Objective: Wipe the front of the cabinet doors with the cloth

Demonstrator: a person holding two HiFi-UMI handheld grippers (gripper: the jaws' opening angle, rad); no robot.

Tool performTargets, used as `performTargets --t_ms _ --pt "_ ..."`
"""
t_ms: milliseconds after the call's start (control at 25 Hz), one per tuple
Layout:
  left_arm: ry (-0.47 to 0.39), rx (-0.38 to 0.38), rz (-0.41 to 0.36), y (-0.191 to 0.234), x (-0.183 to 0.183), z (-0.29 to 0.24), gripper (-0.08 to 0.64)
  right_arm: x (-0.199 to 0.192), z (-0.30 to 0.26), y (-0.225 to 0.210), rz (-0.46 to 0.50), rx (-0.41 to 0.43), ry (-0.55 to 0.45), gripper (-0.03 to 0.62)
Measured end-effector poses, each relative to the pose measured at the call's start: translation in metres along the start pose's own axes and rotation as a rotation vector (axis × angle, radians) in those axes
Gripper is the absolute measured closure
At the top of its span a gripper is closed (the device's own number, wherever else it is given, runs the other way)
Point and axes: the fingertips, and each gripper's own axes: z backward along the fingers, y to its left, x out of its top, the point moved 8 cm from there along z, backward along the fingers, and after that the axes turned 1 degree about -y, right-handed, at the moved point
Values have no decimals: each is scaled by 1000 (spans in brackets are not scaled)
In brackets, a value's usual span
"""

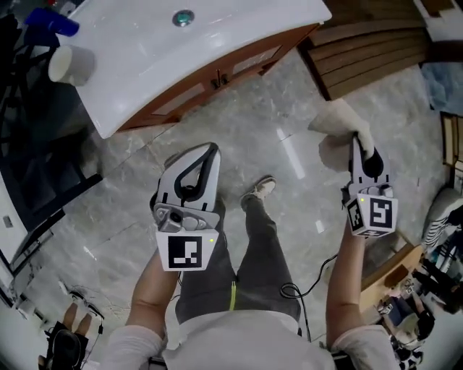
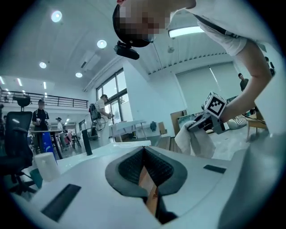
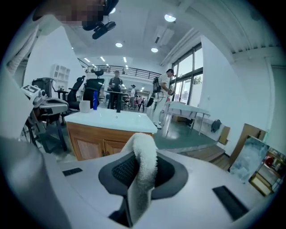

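1. Floor (image 1: 282, 137): glossy grey marbled tiles. I stand on it with one shoe (image 1: 259, 189) forward.
2. Cabinet (image 1: 181, 101): wood front under a white desk top (image 1: 239, 36) with a basin drain (image 1: 183, 17). A white cup (image 1: 70, 63) and a blue bottle (image 1: 52, 22) sit at one end.
3. Cabinet doors (image 3: 96, 145): wooden panels side by side, handles at the middle seam.
4. Room: open hall with ceiling spotlights, tall windows and people standing at the back. Wooden planks (image 1: 369, 50) lie just beside the cabinet.
5. Right hand-held gripper (image 3: 142, 154): clamped on the white cloth (image 3: 144, 172), which loops over its tips. In the head view the cloth (image 1: 340, 126) hangs in the air over the floor, well apart from the doors.
6. Left hand-held gripper (image 2: 144, 150): tips together, nothing between them.
7. Print: I see black-and-white square markers on each marker cube (image 1: 372, 214). The bottle label is too small to read.
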Motion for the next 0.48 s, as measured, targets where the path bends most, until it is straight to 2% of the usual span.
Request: performTargets --t_ms 120,280,480 --pt "-45 36 8 16 42 15 541 40 32 4 -64 -24 -20 517" --pt "-95 84 -8 37 96 34 541 88 66 24 -47 -1 -39 517" --pt "-111 143 -3 55 156 76 541 146 112 44 -58 24 -109 517"
